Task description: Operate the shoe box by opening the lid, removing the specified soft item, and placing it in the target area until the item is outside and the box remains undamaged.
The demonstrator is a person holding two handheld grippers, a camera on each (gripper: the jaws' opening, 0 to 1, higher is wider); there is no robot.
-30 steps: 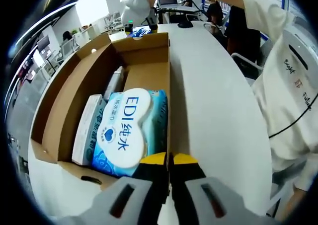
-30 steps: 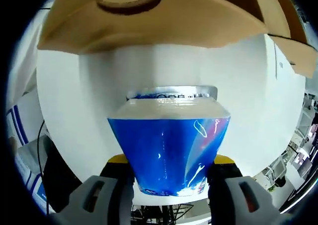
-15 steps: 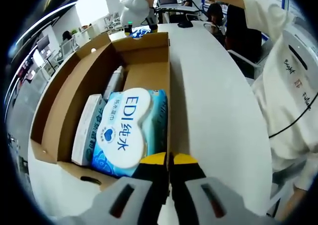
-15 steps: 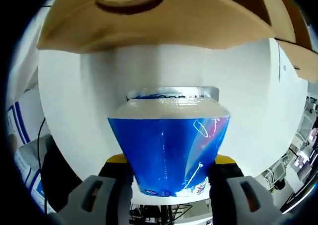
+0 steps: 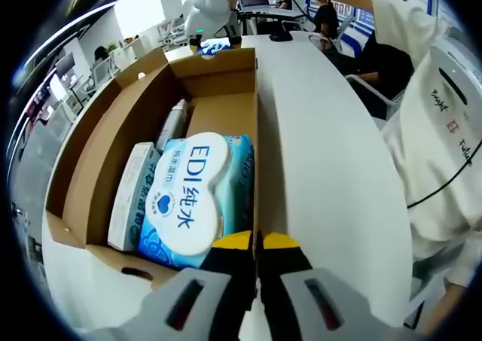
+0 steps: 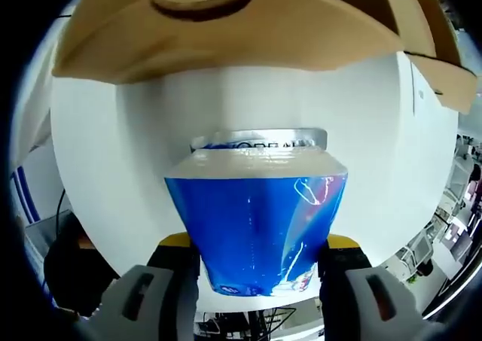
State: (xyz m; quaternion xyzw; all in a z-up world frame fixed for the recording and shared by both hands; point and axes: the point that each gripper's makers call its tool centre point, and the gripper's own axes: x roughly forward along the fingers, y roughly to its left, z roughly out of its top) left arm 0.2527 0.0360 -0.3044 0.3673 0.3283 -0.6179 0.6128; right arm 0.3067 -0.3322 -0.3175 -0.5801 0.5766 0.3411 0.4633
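The right tongs point(image 6: 256, 254) are clamped on a soft blue pack point(image 6: 256, 228), held above the white surface point(image 6: 113, 168) just outside the shoe box point(image 5: 218, 74). The left tongs point(image 5: 256, 243) are pressed together at the near box wall. The lid is seen already open and the pack out of the box; only setting it down appears to be left. Inside, a wipes pack point(image 5: 192, 198) is marked "EDI".

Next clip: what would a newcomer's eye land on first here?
The glossy blue soft pack clamped in the right tool over the white table. Next, the open cardboard shoe box, with a light-blue wipes pack inside, just ahead of the shut left tool.
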